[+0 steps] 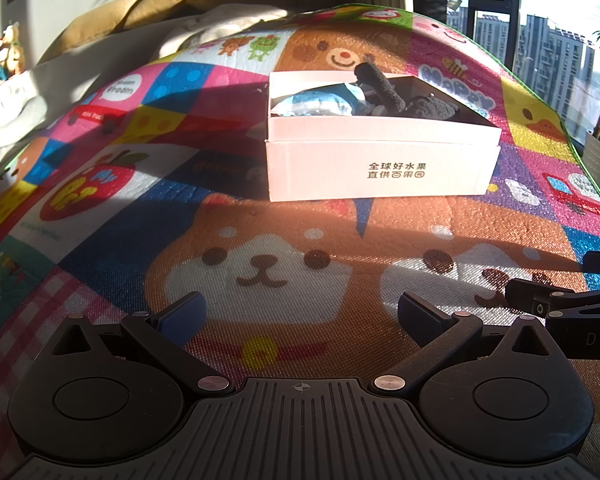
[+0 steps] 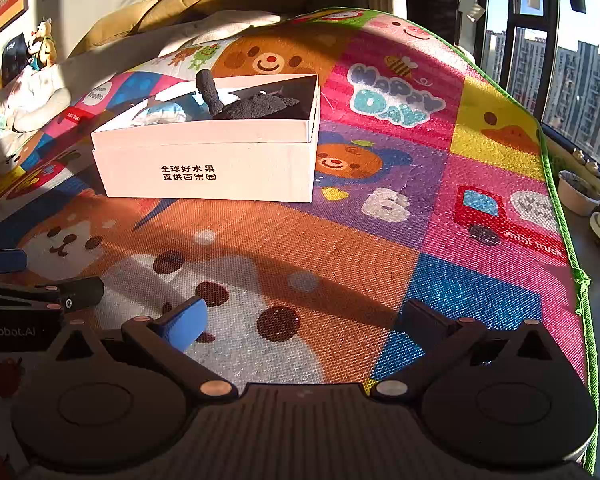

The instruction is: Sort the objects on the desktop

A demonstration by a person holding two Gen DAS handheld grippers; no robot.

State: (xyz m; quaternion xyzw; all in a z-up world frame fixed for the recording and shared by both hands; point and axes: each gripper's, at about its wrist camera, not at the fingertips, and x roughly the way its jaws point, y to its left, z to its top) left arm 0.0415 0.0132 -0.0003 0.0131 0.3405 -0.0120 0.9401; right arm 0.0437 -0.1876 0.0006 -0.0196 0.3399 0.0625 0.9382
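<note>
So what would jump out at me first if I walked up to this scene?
Probably the white cardboard box sitting open on the bright cartoon play mat, with a dark fuzzy item and something blue inside. Nearer the cameras, the left gripper and right gripper hover open and empty.

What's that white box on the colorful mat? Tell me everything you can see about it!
The white box looks like cardboard, rectangular, with no lid on and dark Chinese writing printed on its front side. It sits flat on the cartoon play mat, part in sun, part in shadow. Inside lie a fuzzy dark grey cloth thing with one end poking up above the rim, and something blue and white, crumpled. Neither gripper touches it; both are open and well short of it.
</note>
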